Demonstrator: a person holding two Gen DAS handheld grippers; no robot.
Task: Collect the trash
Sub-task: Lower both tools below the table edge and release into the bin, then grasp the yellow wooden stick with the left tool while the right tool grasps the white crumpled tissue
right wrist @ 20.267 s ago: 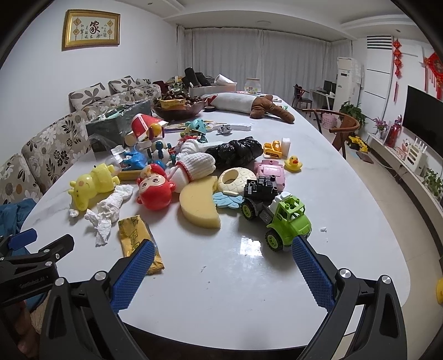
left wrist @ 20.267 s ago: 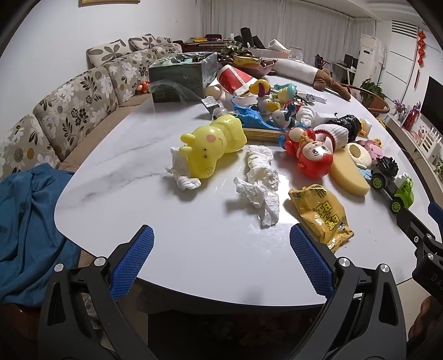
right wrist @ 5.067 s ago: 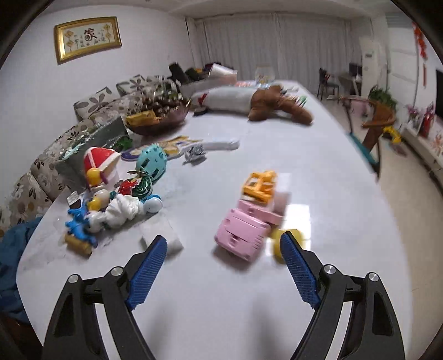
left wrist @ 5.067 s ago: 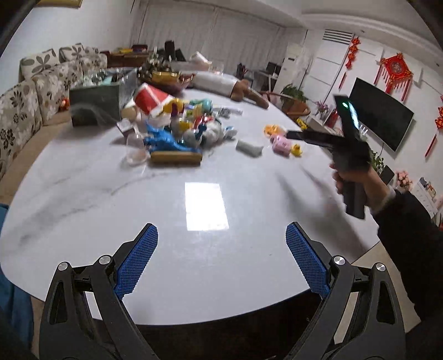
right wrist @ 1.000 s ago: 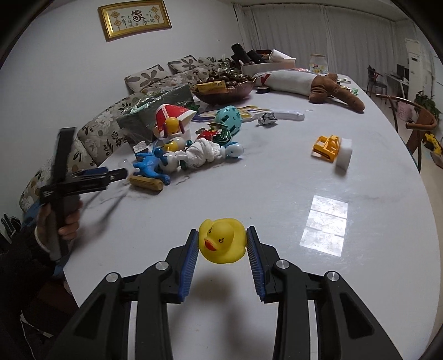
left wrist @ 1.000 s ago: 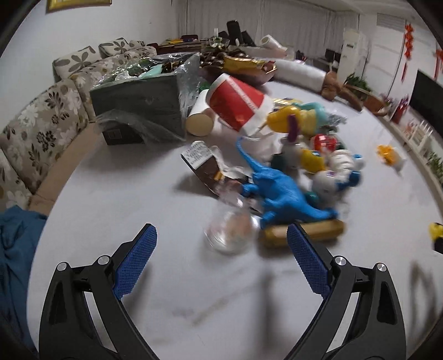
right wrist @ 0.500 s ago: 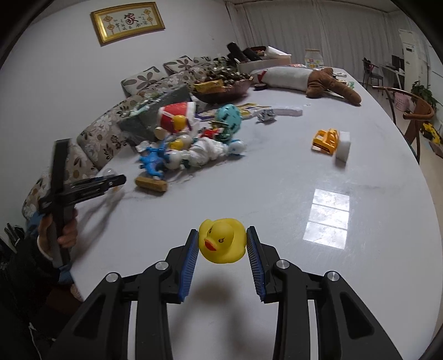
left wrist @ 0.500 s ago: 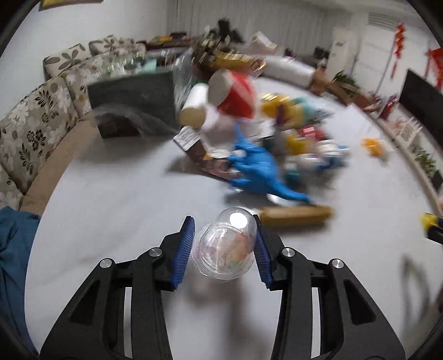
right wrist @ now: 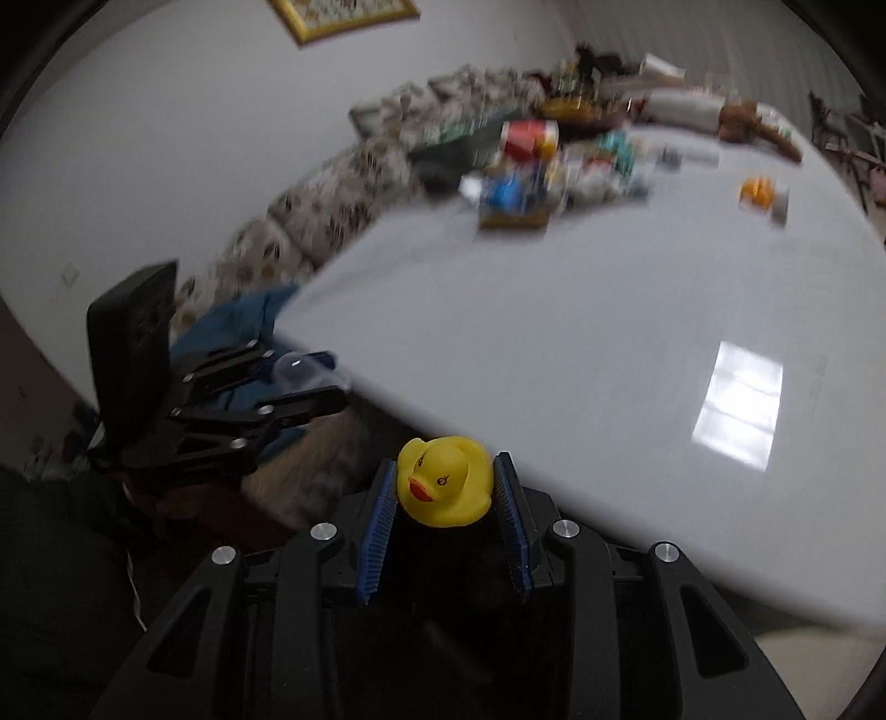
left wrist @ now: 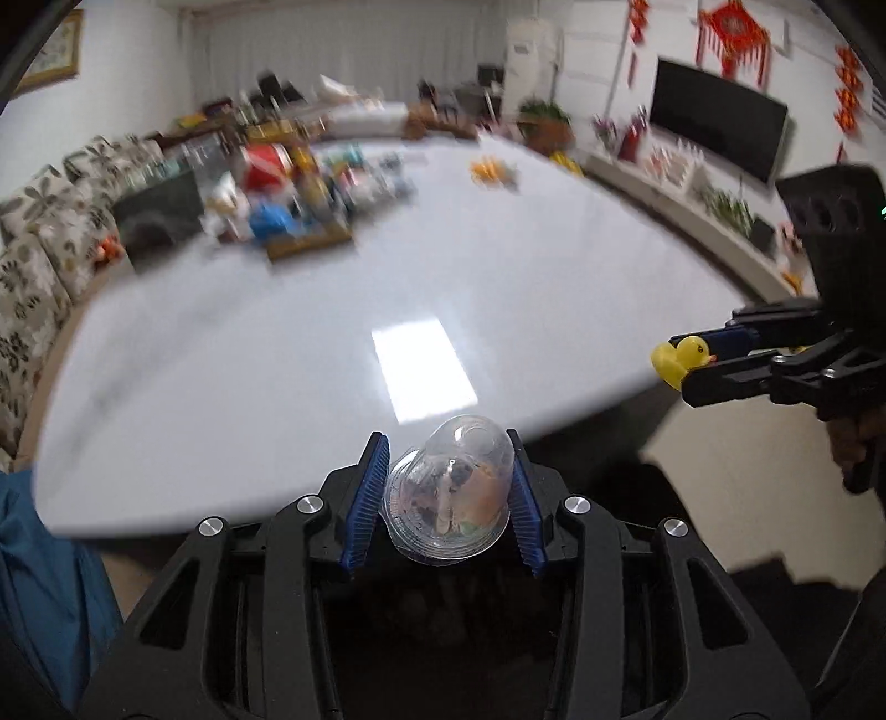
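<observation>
The left gripper (left wrist: 446,495) pinches a clear dome cup (left wrist: 448,493), probably light, thin and crushable, across its sides; the right gripper (right wrist: 446,495), at three o'clock, clamps a soft duck (right wrist: 446,479).

Nothing readable here tbh. The framed picture (right wrist: 346,14) on the wall above the sofa (right wrist: 332,205) is way too blurred to make anything out.

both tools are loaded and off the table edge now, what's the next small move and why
Probably carry both on toward wherever the trash goes, not visible here. The left tool grips the clear plastic cup, the right tool the yellow duck, both past the table edge.
</observation>
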